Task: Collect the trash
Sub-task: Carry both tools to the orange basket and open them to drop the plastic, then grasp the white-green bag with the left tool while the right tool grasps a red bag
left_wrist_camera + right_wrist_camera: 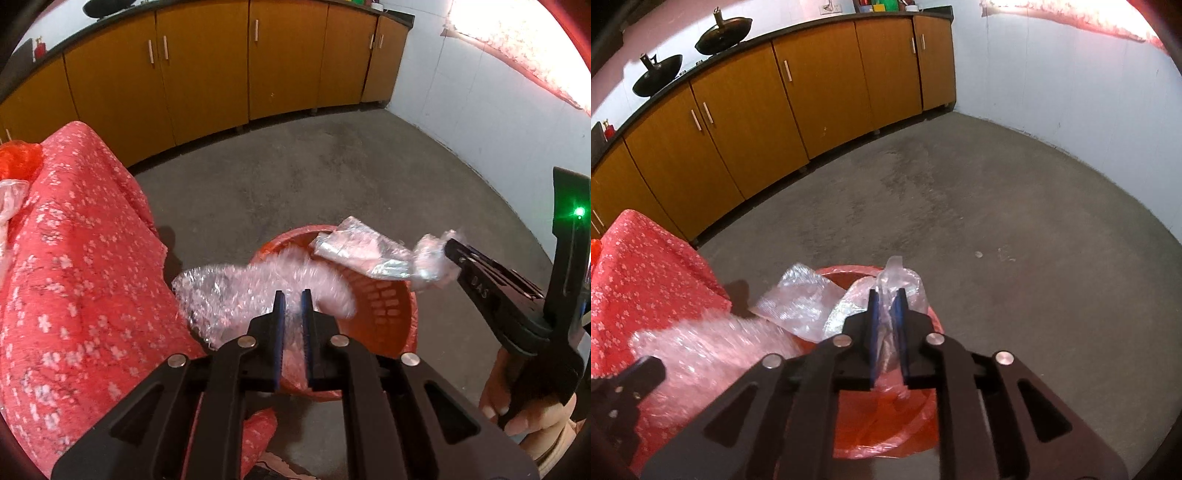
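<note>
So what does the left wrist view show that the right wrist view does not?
Only the left wrist view shows the person's hand holding the right gripper from the side, with its green light, and the silvery crumpled plastic wrapper stretched out above the bin.

Only the right wrist view shows two dark woks on the black counter.

Both show the orange plastic trash basket with its red liner, the sheet of clear bubble wrap in the left gripper, the red flowered cloth, the orange cabinets and the grey floor.
</note>
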The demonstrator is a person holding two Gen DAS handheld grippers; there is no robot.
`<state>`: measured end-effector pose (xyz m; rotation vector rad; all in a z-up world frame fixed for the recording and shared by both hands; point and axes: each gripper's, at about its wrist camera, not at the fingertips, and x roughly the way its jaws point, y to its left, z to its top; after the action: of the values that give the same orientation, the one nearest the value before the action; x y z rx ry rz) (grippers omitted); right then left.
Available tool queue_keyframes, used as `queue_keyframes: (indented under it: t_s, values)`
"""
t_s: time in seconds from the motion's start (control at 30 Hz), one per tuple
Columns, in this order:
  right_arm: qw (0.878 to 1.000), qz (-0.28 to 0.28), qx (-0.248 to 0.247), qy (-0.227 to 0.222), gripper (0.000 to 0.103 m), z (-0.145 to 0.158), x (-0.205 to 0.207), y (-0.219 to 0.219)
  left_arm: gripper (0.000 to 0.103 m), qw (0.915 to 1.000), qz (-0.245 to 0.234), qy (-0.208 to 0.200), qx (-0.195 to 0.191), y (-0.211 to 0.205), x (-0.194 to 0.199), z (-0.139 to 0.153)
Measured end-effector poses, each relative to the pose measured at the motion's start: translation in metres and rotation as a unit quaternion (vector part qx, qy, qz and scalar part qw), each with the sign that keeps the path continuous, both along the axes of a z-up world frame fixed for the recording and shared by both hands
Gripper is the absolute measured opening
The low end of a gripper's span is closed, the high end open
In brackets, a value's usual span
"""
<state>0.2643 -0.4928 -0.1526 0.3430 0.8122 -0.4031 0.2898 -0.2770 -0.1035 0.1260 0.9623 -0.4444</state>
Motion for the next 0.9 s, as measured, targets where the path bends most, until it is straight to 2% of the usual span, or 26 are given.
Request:
queue_keyframes:
  t_s: [0.07, 0.13, 0.17, 0.4, 0.57, 0.8, 0.9]
  values:
    - [1.0, 0.004, 0.007, -0.004, 0.022, 0.0, 0.0, 0.0, 0.017, 1.0, -0.002, 0.0, -0.001, -0.007, 0.002, -0.003]
    - [1.0, 0.007, 0.009, -0.009, 0.03, 0.001, -0.001, 0.001, 0.029, 1.0, -0.003, -0.002, -0.005, -0.007, 0.001, -0.001]
    - [1.0, 0.007, 0.008, -0.011, 0.032, 0.002, -0.001, 0.002, 0.03, 1.0, -0.003, -0.003, -0.006, -0.008, 0.003, -0.001]
    - [0.999, 0.017, -0.017, -0.021, 0.035, 0.018, -0.01, 0.014, 0.031, 0.9994, 0.008, -0.026, -0.023, 0.008, -0.004, 0.021]
    - [0.998, 0.038, -0.034, -0.034, 0.035, 0.037, -0.014, 0.031, 0.036, 0.9968, 0.021, -0.069, -0.034, 0.034, -0.019, 0.048]
    - [0.991, 0.099, -0.062, -0.065, 0.035, 0.077, -0.011, 0.087, 0.037, 0.9895, 0.059, -0.121, -0.051, 0.088, -0.047, 0.083]
    - [0.985, 0.134, -0.062, -0.084, 0.035, 0.097, -0.006, 0.121, 0.038, 0.983, 0.09, -0.151, -0.052, 0.124, -0.058, 0.097]
